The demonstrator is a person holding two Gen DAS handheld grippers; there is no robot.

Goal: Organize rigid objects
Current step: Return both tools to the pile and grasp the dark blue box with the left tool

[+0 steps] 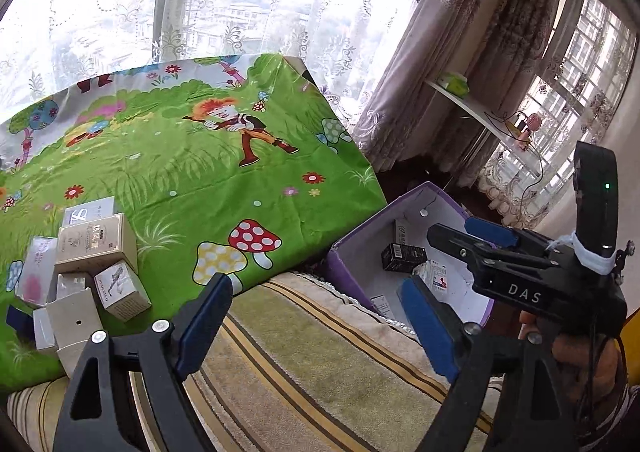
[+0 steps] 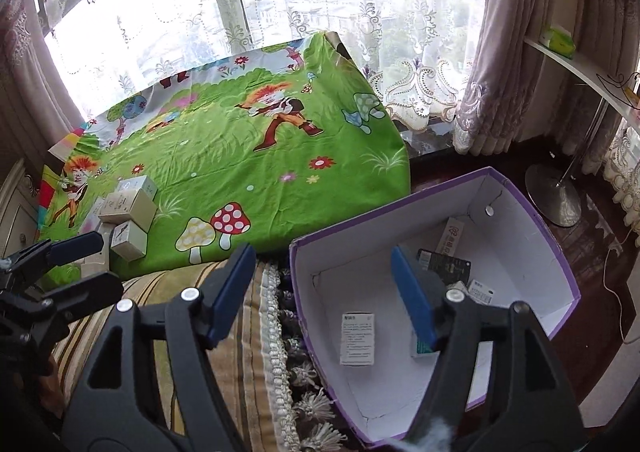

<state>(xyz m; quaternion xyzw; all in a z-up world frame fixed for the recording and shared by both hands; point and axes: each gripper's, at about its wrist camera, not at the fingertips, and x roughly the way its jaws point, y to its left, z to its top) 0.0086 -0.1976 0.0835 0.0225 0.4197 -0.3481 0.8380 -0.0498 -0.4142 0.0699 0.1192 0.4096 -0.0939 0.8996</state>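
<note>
A pile of small cardboard boxes point(image 1: 96, 252) lies at the left on the green cartoon sheet point(image 1: 200, 156); it also shows in the right wrist view point(image 2: 124, 216). A purple box with a white inside point(image 2: 520, 212) stands to the right and holds several small packages, among them a black one point(image 2: 444, 264) and a white one point(image 2: 357, 338). My left gripper point(image 1: 316, 316) is open and empty over the striped blanket, right of the pile. My right gripper point(image 2: 324, 292) is open and empty above the purple box's left wall; it also shows in the left wrist view point(image 1: 456, 256).
A striped blanket with a tasselled edge point(image 2: 248, 352) covers the near side. Lace curtains and windows are behind. A white shelf point(image 1: 480, 112) holds a green pack and a pink object. A lamp base point(image 2: 554, 196) stands on the dark floor.
</note>
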